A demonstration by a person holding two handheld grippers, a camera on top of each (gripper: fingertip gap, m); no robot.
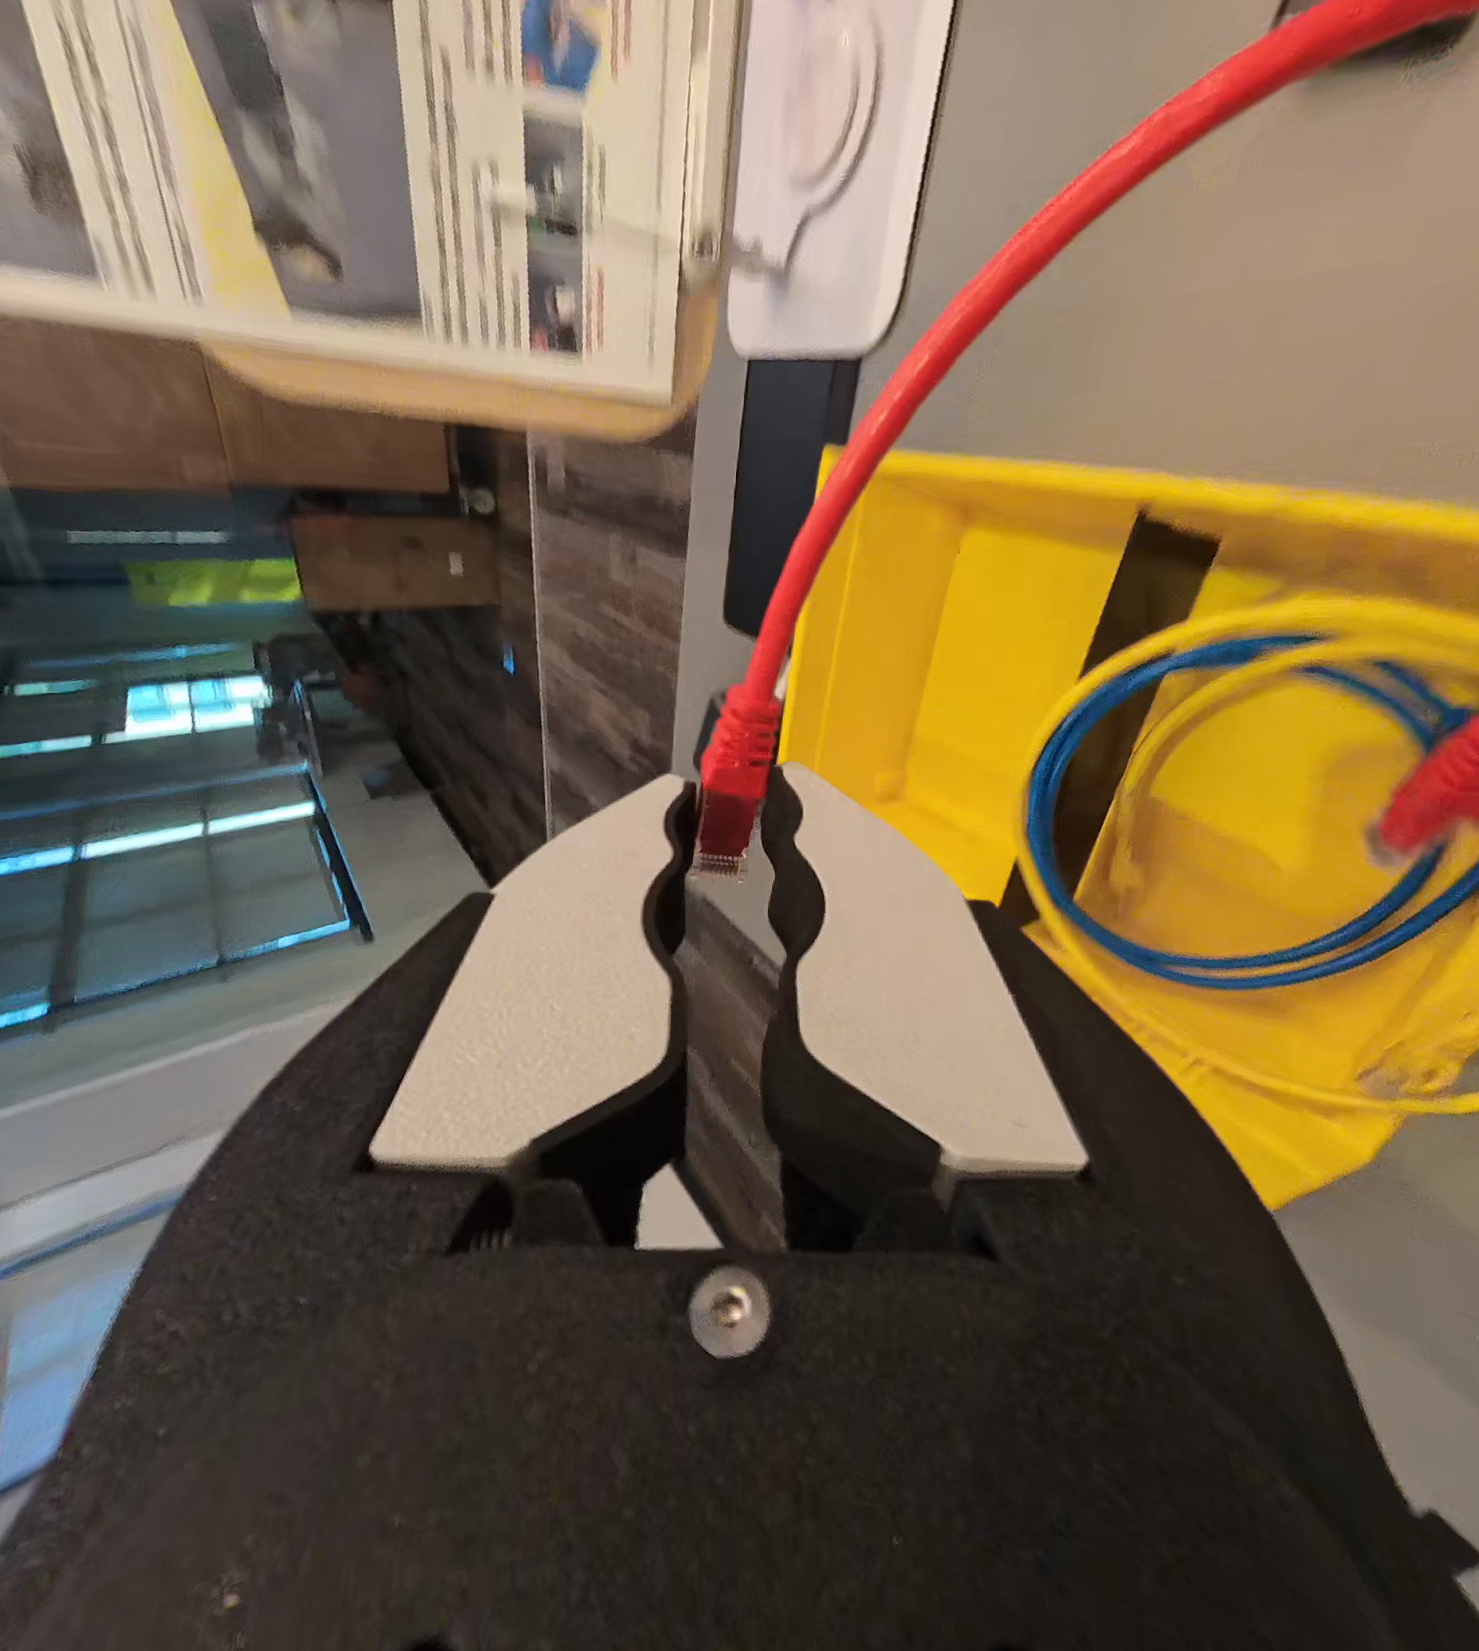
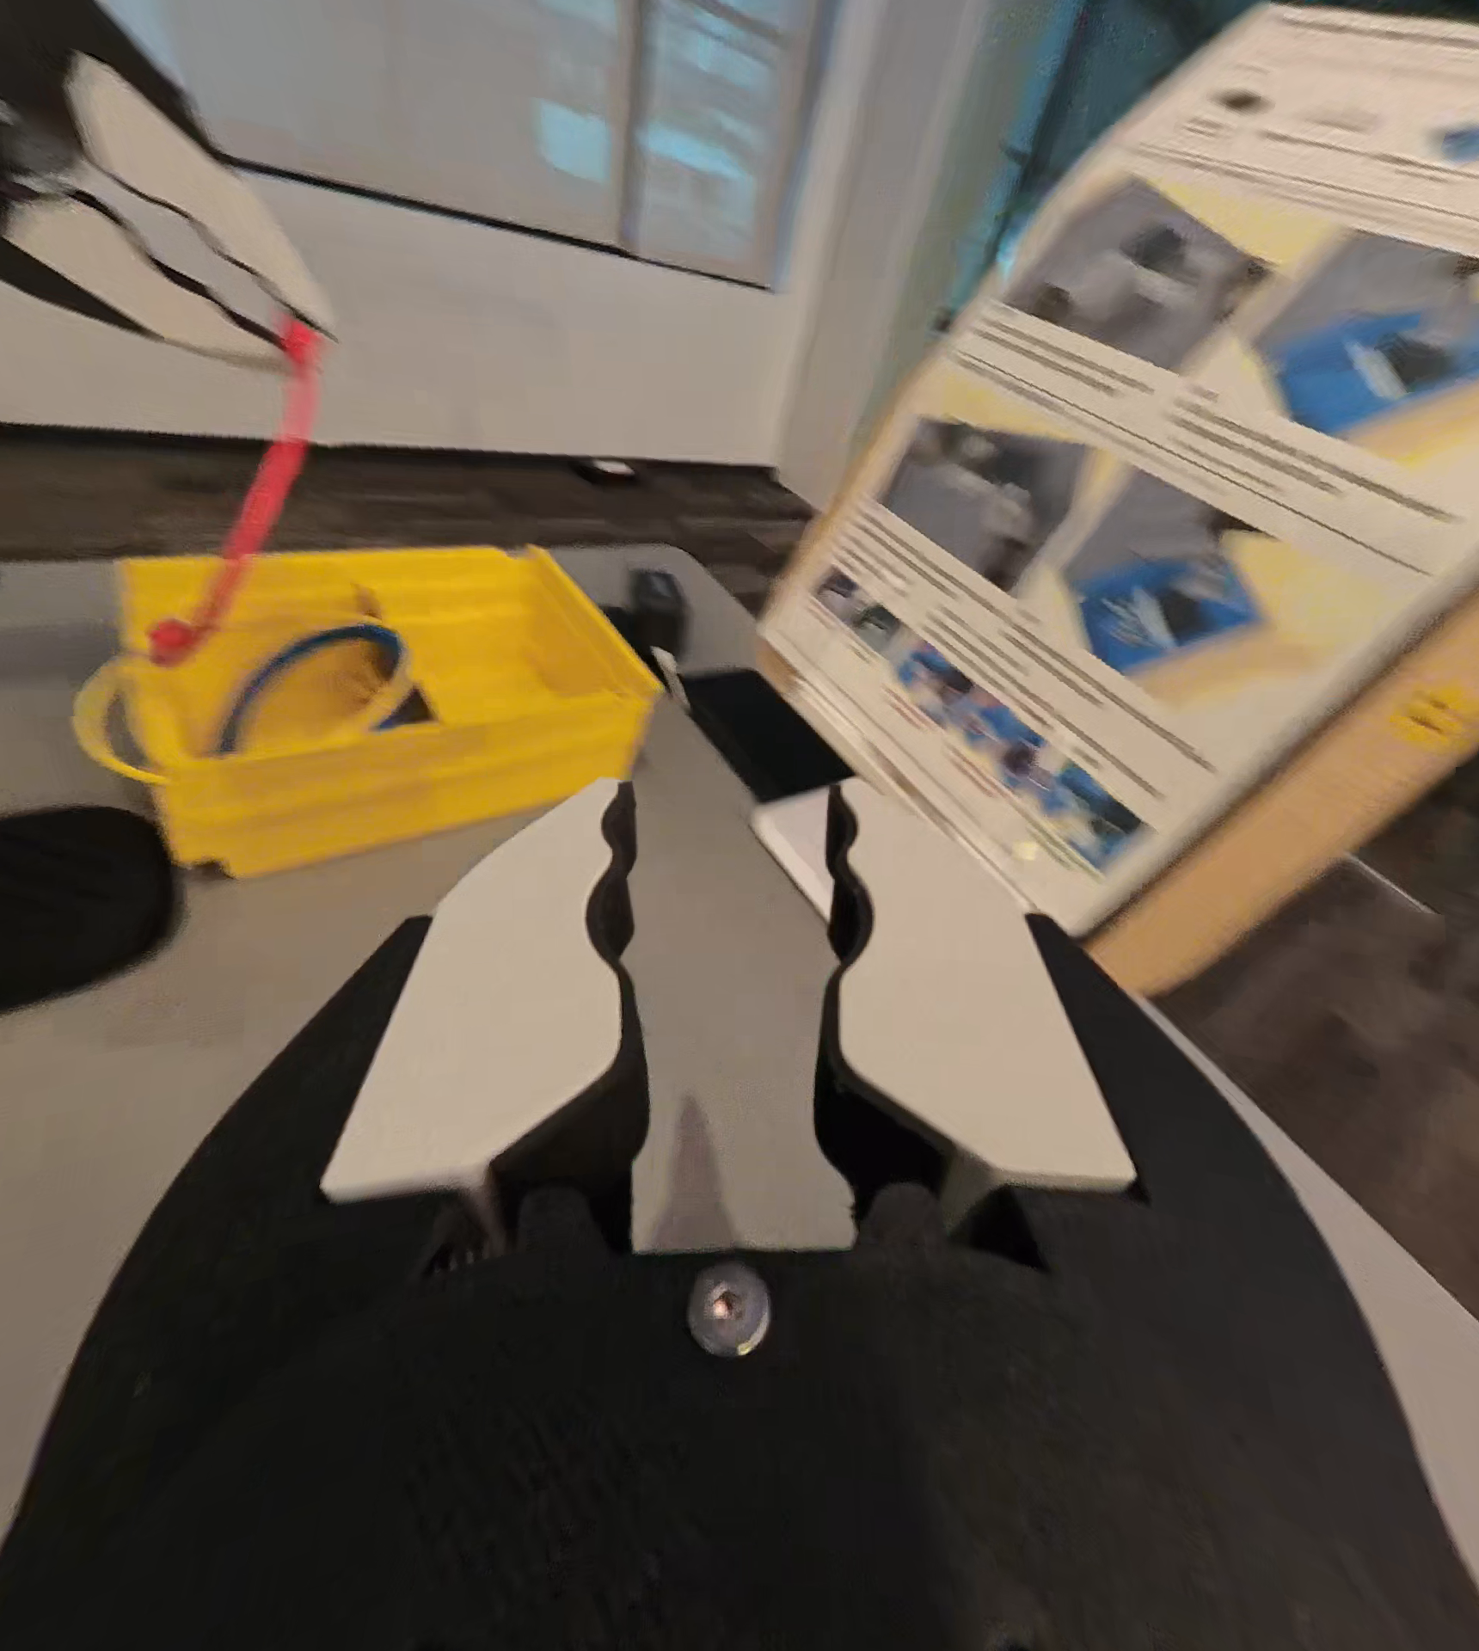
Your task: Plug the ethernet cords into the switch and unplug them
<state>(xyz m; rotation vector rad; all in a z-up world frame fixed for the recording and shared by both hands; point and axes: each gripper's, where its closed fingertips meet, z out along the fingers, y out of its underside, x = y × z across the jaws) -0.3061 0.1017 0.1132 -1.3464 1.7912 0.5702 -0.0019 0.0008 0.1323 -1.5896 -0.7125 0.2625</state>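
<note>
the yellow bin [image 2: 414,786] sits on the gray table [image 2: 182,1027], and everything here is told from it. the left gripper [image 1: 731,826] is up in the air above the bin. its two fingers [image 1: 620,893] are closed on the red plug [image 1: 731,804] at one end of the red cord [image 1: 941,357], and both pads press on the sides of the plug. the clear tip of the plug points back toward the gripper. the cord makes a big loop away from the plug, and in the right wrist view it hangs down from the gripper to the bin. the other red plug [image 1: 1451,786] lies inside the bin, on top of a blue cord [image 1: 1165,965] and a yellow cord [image 1: 1075,893] that are curled in rings. part of the yellow cord hangs over the wall of the bin. the right gripper [image 2: 727,822] is low over the table, just beside the bin. its fingers [image 2: 530,938] are wide apart and hold nothing. a black flat box [image 2: 763,741] lies on the table near the bin, past the tips of the right gripper. a brown box with picture pages [image 2: 1165,536] on it stands on the far side of the black box from the bin. a dark round thing [image 2: 21,902] lies on the table on the bin's other side; it is too blurry to tell what it is.
</note>
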